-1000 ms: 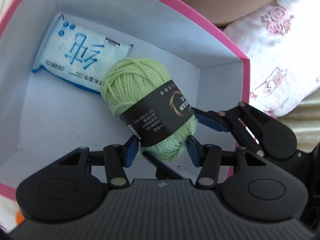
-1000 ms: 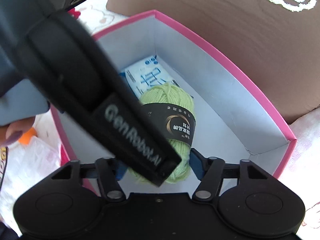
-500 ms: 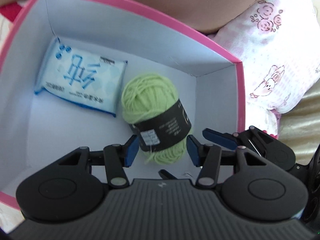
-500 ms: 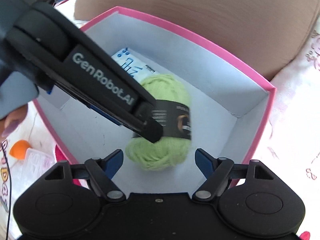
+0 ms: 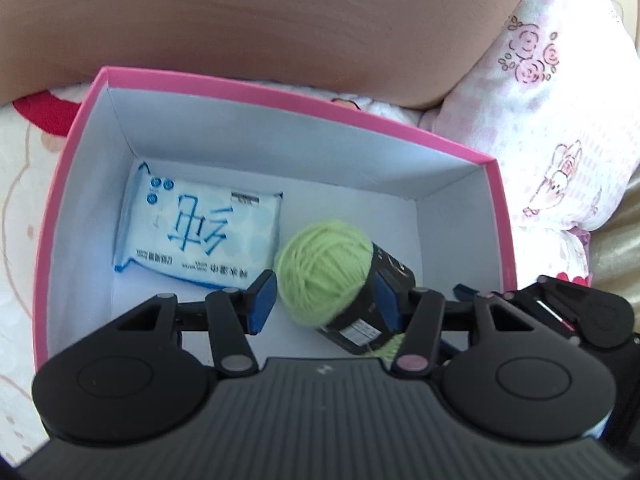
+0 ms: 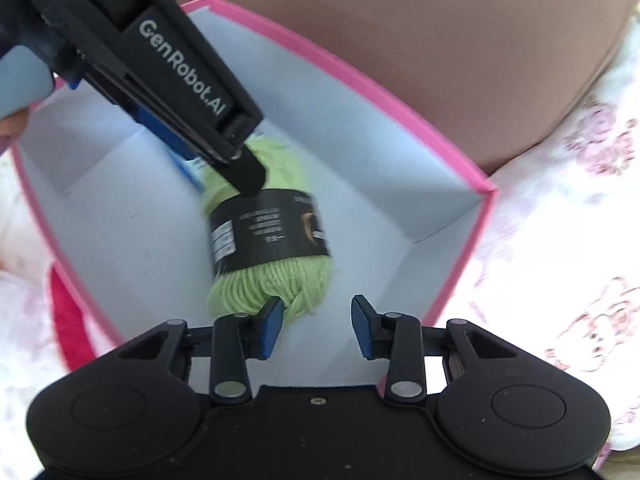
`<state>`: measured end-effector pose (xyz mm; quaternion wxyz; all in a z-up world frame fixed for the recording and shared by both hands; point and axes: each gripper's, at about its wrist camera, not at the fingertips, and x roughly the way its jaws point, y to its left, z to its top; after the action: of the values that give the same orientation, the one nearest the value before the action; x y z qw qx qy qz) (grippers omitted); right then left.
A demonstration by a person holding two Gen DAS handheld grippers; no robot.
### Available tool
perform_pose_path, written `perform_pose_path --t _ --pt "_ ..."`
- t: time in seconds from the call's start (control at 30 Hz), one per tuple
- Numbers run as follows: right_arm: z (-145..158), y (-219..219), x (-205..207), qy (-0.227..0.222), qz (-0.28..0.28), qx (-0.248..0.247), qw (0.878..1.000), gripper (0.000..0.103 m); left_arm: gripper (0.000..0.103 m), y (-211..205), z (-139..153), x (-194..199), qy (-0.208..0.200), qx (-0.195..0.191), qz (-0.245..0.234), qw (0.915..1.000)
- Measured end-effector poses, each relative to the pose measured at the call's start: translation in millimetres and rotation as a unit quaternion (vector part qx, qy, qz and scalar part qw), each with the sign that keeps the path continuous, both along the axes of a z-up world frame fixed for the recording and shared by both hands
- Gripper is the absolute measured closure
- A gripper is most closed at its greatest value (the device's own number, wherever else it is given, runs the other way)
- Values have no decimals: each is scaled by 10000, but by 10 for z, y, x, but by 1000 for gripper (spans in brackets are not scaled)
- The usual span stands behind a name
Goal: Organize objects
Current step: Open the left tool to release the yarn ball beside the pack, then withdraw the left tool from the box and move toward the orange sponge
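Leftmost in the pink box [image 5: 76,148]: blue tissue pack [image 5: 196,236], flat on the floor. Beside it, green yarn ball [image 5: 324,268] with black label, lying between left gripper [image 5: 324,304] fingers [image 5: 262,300], spread, not pressing. Further right, right gripper [image 6: 316,326] fingers [image 6: 270,326] closing, nothing between them, yarn just ahead of the left one.

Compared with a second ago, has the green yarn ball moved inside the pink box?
Yes. The yarn ball no longer overlaps the tissue pack; it now sits apart from it, nearer the right wall of the pink box.
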<state>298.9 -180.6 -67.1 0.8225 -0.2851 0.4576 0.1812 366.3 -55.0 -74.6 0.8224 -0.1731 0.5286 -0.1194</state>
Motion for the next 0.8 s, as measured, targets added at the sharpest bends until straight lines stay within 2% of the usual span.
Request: perform_pose_path --t 0.07,0.17,0.3,0.37,0.43,0.5,0.6,0.7,0.8 --pt "-22 8 -17 -186 -45 32 9998 63 50 -2 -33 16 -32 -20 54 10000" --pt "-53 76 -91 -399 164 -183 9989 62 50 7 -132 14 13 -155 130 9998" --pt "-7 105 -162 -520 217 -36 9984 62 46 8 -268 6 65 -416 229 9988" --pt "29 64 -180 -279 224 407 9985 62 46 -7 -288 -1 82 -459 216 9987" --pt "18 27 -148 319 208 979 9945 62 45 -22 -325 7 240 -481 272 9982" --pt "-21 59 -131 548 148 1126 9920 63 45 -28 -348 14 373 -602 388 9967" --pt "-86 140 -72 588 -34 928 9939 65 49 -95 -367 33 467 -719 498 9951" --pt "-127 207 -48 431 -116 638 9970 67 51 -68 -366 -14 521 -943 576 9925" --pt "-142 284 -78 210 -84 375 9990 67 51 -143 -387 -23 372 -916 607 9932"
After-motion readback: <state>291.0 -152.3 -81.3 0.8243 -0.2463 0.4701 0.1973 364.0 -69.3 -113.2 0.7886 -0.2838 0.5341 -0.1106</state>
